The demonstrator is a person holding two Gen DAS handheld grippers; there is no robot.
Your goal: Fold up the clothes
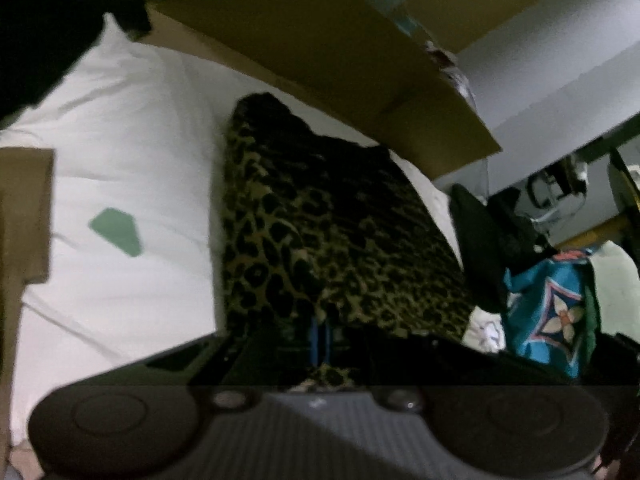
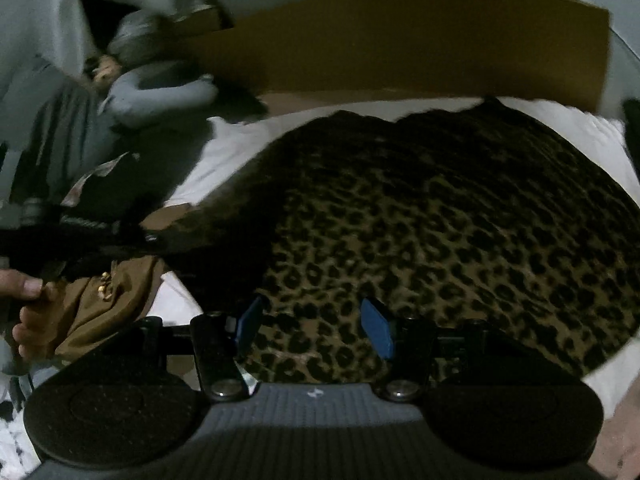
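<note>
Leopard-print garment (image 1: 328, 232) spread on the white sheet (image 1: 132, 152), both grippers at its near edge.

Left gripper (image 1: 320, 342), lower centre, has its jaws together, pinching the garment's edge. Right gripper (image 2: 314, 330) has its jaws apart over the cloth, blue pads (image 2: 376, 328) showing. A cardboard box (image 2: 400, 44) lies beyond.

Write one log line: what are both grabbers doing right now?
left gripper: shut on leopard-print garment | right gripper: open, over garment | surface: white sheet
</note>
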